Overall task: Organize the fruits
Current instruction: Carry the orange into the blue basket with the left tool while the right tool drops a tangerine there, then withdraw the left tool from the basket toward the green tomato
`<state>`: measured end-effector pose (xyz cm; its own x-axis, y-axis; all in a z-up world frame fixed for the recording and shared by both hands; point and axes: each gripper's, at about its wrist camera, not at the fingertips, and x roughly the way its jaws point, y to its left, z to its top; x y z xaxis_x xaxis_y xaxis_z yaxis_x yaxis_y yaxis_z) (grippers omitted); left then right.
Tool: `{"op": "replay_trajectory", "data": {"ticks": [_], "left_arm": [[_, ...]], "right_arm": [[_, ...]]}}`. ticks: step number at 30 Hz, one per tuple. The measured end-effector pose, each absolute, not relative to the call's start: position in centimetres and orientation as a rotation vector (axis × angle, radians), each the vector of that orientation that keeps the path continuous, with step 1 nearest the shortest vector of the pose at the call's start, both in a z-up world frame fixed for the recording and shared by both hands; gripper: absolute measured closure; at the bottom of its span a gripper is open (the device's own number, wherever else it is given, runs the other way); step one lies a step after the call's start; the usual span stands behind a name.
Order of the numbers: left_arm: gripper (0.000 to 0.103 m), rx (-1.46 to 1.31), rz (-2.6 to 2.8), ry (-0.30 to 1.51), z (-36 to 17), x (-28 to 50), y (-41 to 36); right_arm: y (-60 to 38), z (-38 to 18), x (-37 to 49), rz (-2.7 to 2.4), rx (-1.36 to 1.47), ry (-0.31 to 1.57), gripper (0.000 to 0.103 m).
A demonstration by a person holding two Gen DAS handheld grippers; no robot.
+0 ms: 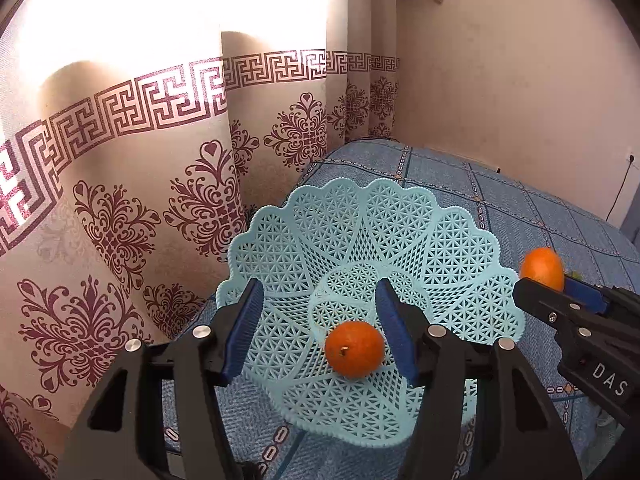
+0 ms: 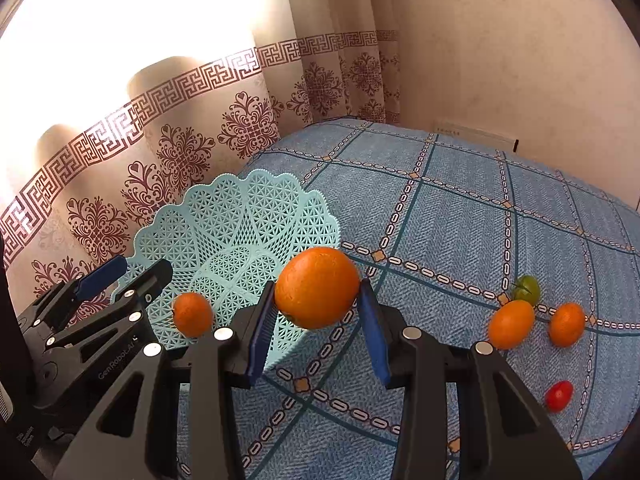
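A light-blue lattice basket (image 1: pixel 400 232) stands on the blue patterned cloth near the curtain, with one orange (image 1: pixel 354 350) lying in its bottom. My left gripper (image 1: pixel 320 332) is open above the basket, its blue pads on either side of that orange and apart from it. My right gripper (image 2: pixel 318 320) is shut on a larger orange (image 2: pixel 318 286), held just right of the basket (image 2: pixel 240 228) rim. In the left wrist view that held orange (image 1: pixel 542 268) shows at the right edge, in the right gripper (image 1: pixel 550 288). The left gripper (image 2: pixel 124 280) shows at the left of the right wrist view.
On the cloth to the right lie two more oranges (image 2: pixel 512 324) (image 2: pixel 566 324), a green tomato (image 2: pixel 527 289) and a small red tomato (image 2: pixel 559 395). A patterned curtain (image 1: pixel 120 200) hangs close behind the basket. A wall (image 2: pixel 500 60) bounds the far side.
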<state>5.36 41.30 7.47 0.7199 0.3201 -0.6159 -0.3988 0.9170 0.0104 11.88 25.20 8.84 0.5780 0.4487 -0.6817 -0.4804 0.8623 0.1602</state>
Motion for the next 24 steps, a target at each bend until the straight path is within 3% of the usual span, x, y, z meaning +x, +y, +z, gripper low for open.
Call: {"op": "replay_trajectory", "data": {"ticks": [5,7,10,24], "left_arm": [[0.023,-0.152,0.441,0.645,7.7,5.1,42.2],[0.020,-0.169,0.451,0.635,7.9,4.9,42.7],[0.016,-0.182,0.464,0.622,8.2,4.7,43.1],[0.006,-0.225,0.435,0.596,9.4,4.2,42.8]], "right_arm": [[26.0,8.8,11.9,0.558,-0.059,0.786,0.062],[26.1,8.9,12.0,0.557,-0.058,0.784,0.061],[25.8,9.2,11.8,0.547,-0.046,0.765,0.045],[22.9,10.7,10.4,0.501,-0.008,0.720,0.044]]}}
